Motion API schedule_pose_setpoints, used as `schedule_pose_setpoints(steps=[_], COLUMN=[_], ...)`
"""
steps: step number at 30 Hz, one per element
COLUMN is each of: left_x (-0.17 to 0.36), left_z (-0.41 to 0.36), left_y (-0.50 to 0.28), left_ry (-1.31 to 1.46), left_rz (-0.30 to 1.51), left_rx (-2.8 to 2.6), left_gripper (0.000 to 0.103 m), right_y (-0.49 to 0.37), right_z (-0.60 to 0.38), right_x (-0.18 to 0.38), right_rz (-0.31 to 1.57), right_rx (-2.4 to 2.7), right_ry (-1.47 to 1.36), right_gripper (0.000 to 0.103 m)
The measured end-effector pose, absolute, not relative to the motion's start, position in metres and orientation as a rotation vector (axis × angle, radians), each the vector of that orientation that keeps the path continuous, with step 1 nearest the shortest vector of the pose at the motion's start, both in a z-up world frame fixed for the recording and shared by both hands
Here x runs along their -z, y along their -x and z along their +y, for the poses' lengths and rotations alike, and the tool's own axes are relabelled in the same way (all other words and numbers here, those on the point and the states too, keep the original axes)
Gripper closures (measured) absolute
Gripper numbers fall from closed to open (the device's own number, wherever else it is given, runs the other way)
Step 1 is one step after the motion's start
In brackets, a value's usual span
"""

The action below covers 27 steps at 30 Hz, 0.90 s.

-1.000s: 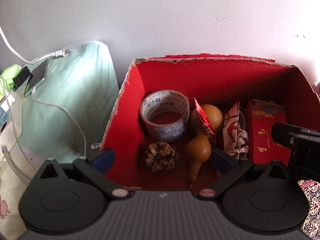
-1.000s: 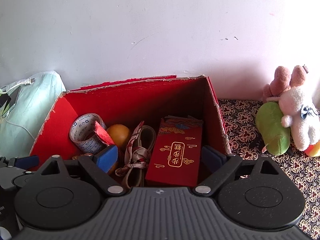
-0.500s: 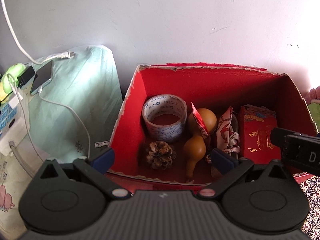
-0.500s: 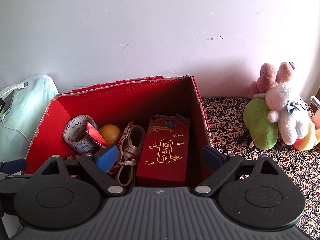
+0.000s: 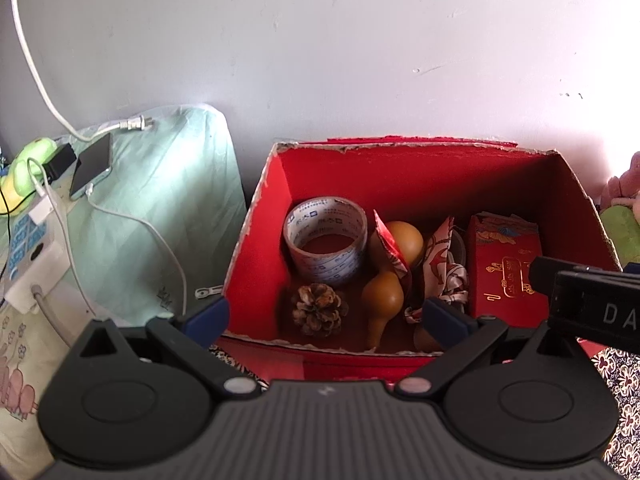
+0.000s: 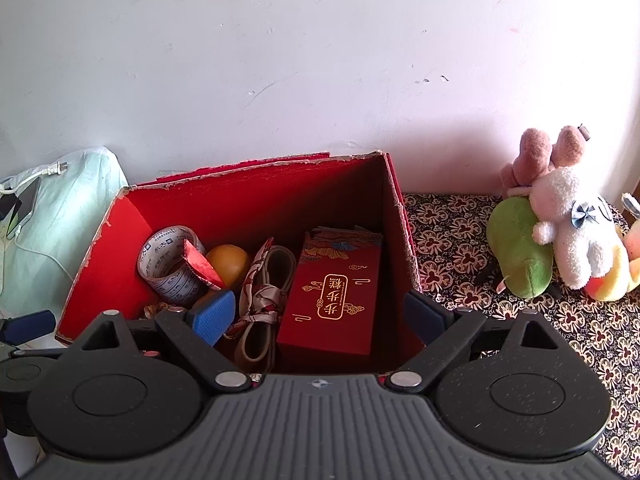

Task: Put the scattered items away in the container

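Nearest, both tongs are hanging spread wide and carrying nothing: the left tongs (image 5: 324,318) over the near wall of the red box (image 5: 256,280), the right tongs (image 6: 318,312) over its right half. Just beyond the left tongs, a pine cone (image 5: 319,309) and a brown gourd (image 5: 382,300) are lying inside (the gourd touching a patterned scarf (image 5: 442,276)). Farther in, a tape roll (image 5: 325,244) is sitting. Ahead of the right tongs, a red gift carton (image 6: 332,300) is resting inside, with plush toys (image 6: 560,228) sitting off right.
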State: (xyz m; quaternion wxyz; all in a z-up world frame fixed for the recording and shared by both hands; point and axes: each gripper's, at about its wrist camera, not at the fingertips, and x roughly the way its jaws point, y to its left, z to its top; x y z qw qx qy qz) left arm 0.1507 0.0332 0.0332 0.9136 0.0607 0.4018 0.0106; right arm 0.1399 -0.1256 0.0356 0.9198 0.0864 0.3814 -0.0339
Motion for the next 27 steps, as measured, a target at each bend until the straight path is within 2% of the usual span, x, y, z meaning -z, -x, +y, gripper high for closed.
schedule_pose_setpoints(steps=[27], left_x=[-0.032], left_z=[0.035], left_y=[-0.138], left_ry=[-0.146], left_rz=[0.819], left_rx=[-0.023], left_gripper=[0.001], right_y=[-0.127], right_z=[-0.124], right_x=[-0.038], right_rz=[0.756], right_rx=[0.076], right_ry=[-0.151], right_gripper=[0.01])
